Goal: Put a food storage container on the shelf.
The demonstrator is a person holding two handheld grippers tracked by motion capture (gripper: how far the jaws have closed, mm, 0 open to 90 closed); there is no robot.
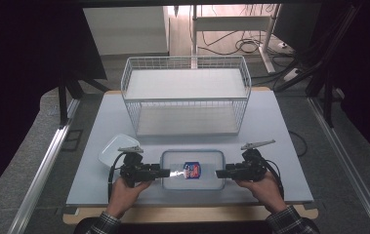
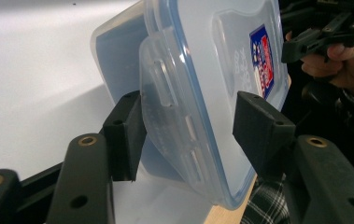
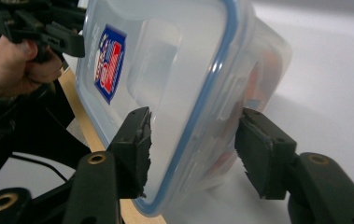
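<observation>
- Wire rack [image 1: 186, 92] at the back of the white surface [image 1: 270, 126], well apart.
- Lidded container [image 1: 192, 168] near the front edge, flat between both claws.
- Left claw [image 1: 165, 172], right claw [image 1: 220, 173]: half-open, straddling the end latches, pads apparently not yet pressing.
- Risk: uneven squeeze, container tipping or sliding off the edge.

Looking down and forward from above the tabletop's [image 1: 270, 122] near edge. Riding close behind each set of tongs — facing inward from opposite ends. Shared in all three — the lidded container [image 1: 192, 169] [image 2: 221, 70] [image 3: 174, 70].
</observation>
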